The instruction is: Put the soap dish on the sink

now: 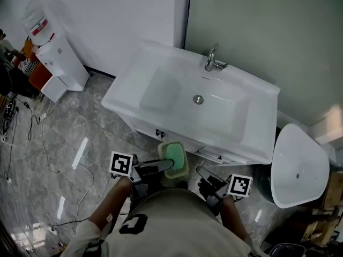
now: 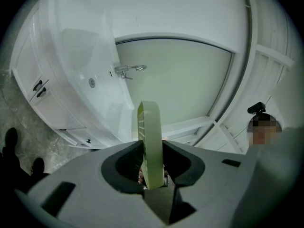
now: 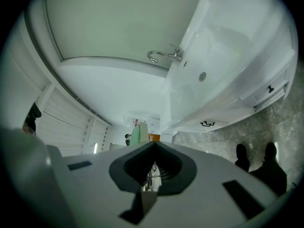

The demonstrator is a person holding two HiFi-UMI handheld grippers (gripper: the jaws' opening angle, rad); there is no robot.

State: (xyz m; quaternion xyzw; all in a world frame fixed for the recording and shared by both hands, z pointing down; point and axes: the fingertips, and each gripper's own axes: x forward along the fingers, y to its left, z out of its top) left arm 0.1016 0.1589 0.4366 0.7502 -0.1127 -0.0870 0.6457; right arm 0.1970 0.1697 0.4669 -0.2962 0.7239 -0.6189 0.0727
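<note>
The pale green soap dish (image 1: 174,159) hangs just in front of the white sink's (image 1: 161,55) near edge, below rim height. My left gripper (image 1: 170,165) is shut on it. In the left gripper view the soap dish (image 2: 149,127) stands edge-on, pinched between both jaws of the left gripper (image 2: 151,148), with the sink (image 2: 71,46) and faucet (image 2: 127,70) beyond. My right gripper (image 1: 205,174) hovers to the dish's right, its jaws together and holding nothing. The right gripper (image 3: 153,148) view shows the sink (image 3: 228,56), the faucet (image 3: 164,55) and a sliver of the soap dish (image 3: 137,134).
The sink sits on a white cabinet with dark handles (image 1: 159,134). A white toilet-like fixture (image 1: 297,165) stands to the right, and a water dispenser (image 1: 53,58) at the far left. Cables (image 1: 48,159) trail over the grey marble floor. Another person (image 2: 262,127) stands by the wall.
</note>
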